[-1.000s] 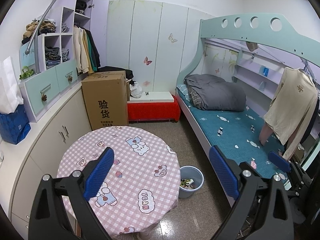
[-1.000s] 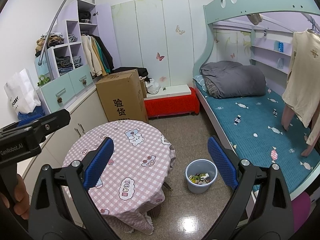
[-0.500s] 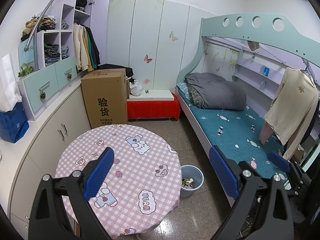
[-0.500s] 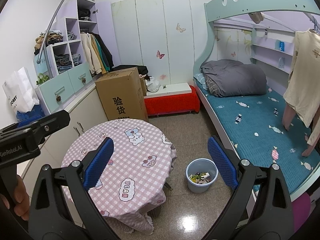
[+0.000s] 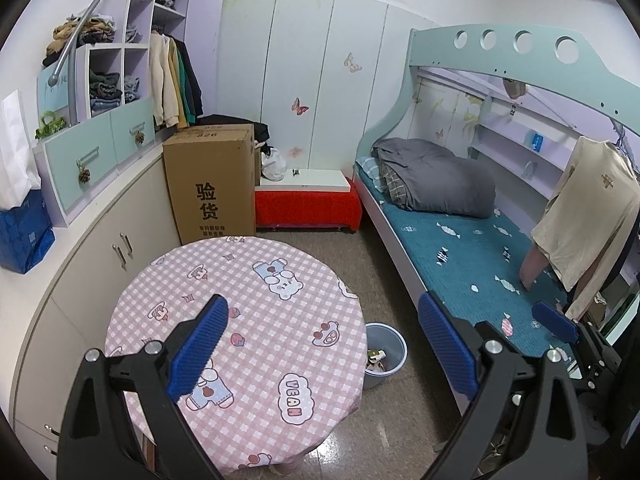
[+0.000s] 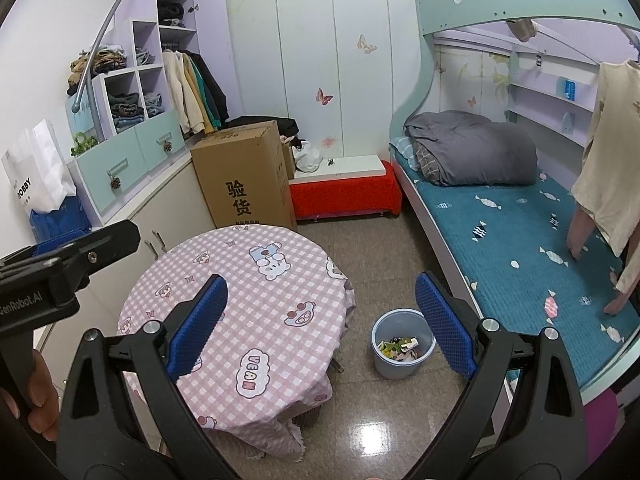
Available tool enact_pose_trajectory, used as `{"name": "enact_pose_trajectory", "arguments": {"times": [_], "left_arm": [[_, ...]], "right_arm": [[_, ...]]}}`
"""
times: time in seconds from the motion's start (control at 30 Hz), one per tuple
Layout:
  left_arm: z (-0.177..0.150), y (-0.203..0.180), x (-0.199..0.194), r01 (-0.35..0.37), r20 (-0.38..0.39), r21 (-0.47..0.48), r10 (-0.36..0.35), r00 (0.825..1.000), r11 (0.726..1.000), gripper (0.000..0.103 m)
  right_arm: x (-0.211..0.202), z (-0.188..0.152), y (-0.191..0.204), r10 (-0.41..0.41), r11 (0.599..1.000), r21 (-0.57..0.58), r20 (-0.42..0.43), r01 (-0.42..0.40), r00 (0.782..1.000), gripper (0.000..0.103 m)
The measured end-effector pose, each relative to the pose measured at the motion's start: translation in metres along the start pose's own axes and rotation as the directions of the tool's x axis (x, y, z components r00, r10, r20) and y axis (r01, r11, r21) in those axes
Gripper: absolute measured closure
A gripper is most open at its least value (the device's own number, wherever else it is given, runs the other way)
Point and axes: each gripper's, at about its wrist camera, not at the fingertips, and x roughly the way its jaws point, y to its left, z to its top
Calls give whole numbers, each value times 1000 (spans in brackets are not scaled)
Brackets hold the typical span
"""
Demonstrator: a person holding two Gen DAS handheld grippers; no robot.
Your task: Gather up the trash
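I held both the left gripper (image 5: 320, 344) and right gripper (image 6: 318, 322) spread wide and empty above the round table (image 6: 240, 296), judging the wrappers in the grey bin (image 6: 402, 344) on the floor to its right light and crinkly, best pinched by an edge.

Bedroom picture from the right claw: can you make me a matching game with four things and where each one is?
Things:
1. trash bin
2. cardboard box
3. grey blanket
4. white paper bag

Places:
A. on the teal bed
B. on the cabinet counter, far left
C. on the floor beside the round table
D. on the floor behind the round table

Pairs: 1-C, 2-D, 3-A, 4-B
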Motion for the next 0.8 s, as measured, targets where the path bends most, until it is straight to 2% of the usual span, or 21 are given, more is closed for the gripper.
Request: {"name": "enact_pose_trajectory", "arguments": {"times": [0.8], "left_arm": [[3,7,13,-2,-17,-13,2,1000,1000,9]], "right_arm": [[18,8,5,3,1000,-27,-17,-3,1000,10]]}}
